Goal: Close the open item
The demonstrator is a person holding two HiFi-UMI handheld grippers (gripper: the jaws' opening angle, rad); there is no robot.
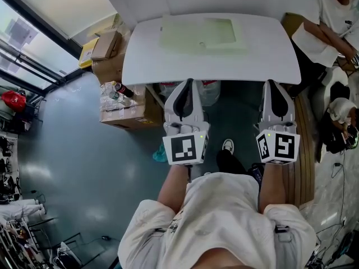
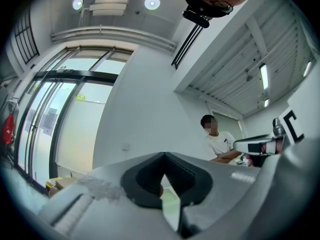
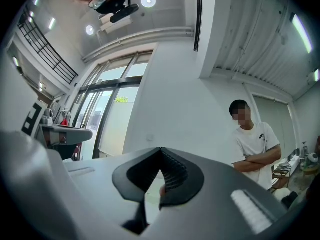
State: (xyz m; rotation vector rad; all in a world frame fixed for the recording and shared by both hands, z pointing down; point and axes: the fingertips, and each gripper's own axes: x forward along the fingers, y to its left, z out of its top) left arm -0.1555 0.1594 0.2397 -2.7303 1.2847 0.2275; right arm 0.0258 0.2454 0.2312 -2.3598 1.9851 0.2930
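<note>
Only dimly can the pale green item point(image 1: 197, 33) be made out: it lies flat at the far middle of the white table point(image 1: 263, 60), washed out by glare, so that its kind cannot be told, nor which part of it stands open. In both gripper views it is hidden behind the grippers' own bodies.

The left gripper point(image 1: 188, 83) and the right gripper point(image 1: 273, 83) are held side by side at the table's near edge, well apart from the item. The jaws of each are seen brought together at the tips, left point(image 2: 164, 154) and right point(image 3: 160, 149) alike, with nothing clamped between them and nothing touched.

Cardboard boxes point(image 1: 120, 114) are stacked on the grey floor point(image 1: 73, 167) left of the table. A person in a white T-shirt point(image 1: 331, 10) is seen beyond its right end, arms folded. Tall windows point(image 2: 60, 129) and round ceiling lamps point(image 3: 148, 1) are shown in the gripper views.
</note>
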